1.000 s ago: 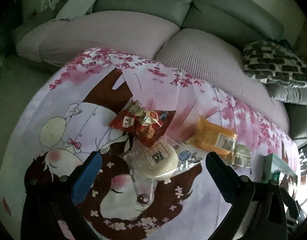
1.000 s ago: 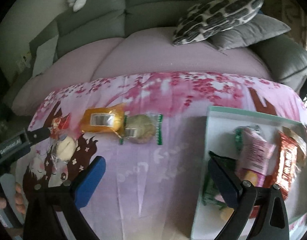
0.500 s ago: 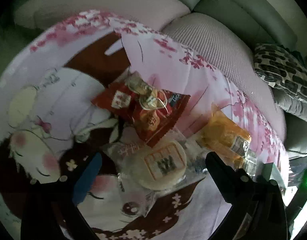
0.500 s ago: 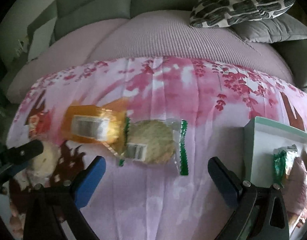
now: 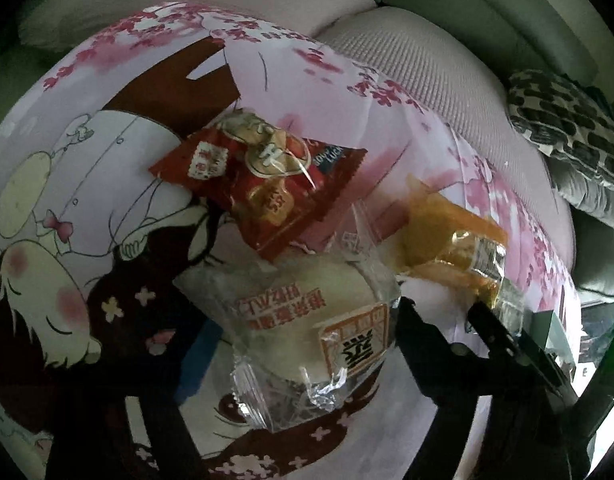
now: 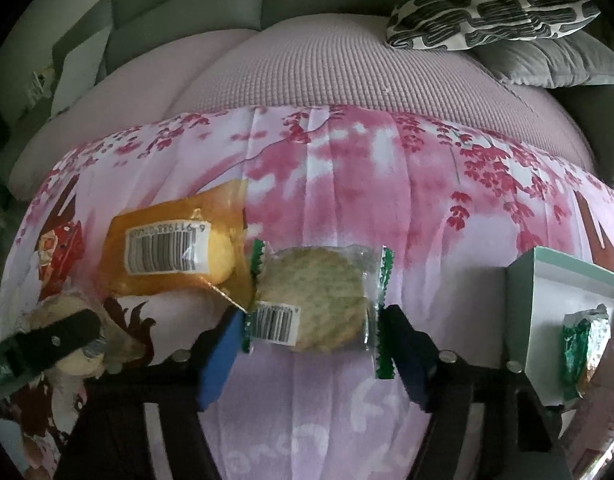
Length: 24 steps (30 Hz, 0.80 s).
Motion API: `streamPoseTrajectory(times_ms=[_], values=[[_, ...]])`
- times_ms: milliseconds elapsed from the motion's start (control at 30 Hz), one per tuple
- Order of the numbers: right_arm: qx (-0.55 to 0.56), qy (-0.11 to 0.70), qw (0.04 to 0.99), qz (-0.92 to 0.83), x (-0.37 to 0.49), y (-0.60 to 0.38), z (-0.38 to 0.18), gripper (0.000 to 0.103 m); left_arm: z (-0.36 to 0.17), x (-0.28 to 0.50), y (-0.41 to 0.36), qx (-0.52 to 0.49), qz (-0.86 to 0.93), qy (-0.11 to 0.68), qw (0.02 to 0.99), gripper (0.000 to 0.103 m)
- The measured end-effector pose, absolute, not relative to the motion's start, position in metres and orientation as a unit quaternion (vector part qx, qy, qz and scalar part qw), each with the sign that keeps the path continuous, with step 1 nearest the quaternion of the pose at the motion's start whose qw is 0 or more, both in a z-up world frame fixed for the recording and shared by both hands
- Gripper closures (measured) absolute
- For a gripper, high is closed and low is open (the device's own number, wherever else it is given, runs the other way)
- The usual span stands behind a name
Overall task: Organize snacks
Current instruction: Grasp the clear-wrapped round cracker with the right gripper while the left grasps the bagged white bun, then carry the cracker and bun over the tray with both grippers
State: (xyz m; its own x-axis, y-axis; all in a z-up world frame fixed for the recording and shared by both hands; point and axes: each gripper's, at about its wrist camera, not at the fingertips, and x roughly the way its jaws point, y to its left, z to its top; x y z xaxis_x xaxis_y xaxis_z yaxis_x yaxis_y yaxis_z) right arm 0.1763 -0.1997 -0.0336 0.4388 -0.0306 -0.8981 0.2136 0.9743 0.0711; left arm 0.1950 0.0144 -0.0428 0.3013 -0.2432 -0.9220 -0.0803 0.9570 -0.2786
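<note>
Both fingers closing | left [image 5: 299, 340] grips bun pack [image 5: 307, 316] | right [image 6: 311, 344] grips cracker pack [image 6: 315, 300], long axis crosswise

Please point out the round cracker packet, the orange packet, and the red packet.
round cracker packet [image 6: 313, 300]: right wrist view, on the cracker.
orange packet [image 6: 167, 254]: right wrist view, on its barcode label.
red packet [image 5: 263, 184]: left wrist view, printed front.

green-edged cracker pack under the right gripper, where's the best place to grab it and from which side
Probably across its two crimped green ends, coming down from above. The cracker pack lies flat on the cloth, ends pointing left and right, and the right gripper already straddles it; its jaws have just been closing, pads at both ends. Mind the orange pack overlapping the left end.
</note>
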Motion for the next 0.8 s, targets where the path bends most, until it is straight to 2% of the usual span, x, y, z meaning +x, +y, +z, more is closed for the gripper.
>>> streamPoseTrajectory(times_ms=[33,67,433,800], values=[[0.091,0.524,0.844,-0.072,0.175,-0.2,-0.033,0.039,-0.042,0.194,0.014,-0.139,-0.054,0.587,0.796,0.034],[0.093,0.524,0.844,-0.073,0.173,-0.201,-0.032,0.041,-0.041,0.193,0.015,-0.145,-0.056,0.586,0.796,0.038],[0.137,0.512,0.845,-0.078,0.134,-0.215,-0.02,0.045,-0.033,0.172,0.024,-0.151,-0.049,0.576,0.802,0.045],[0.192,0.483,0.85,-0.087,0.083,-0.229,0.005,0.045,0.002,0.156,0.005,-0.16,-0.092,0.55,0.815,0.045]])
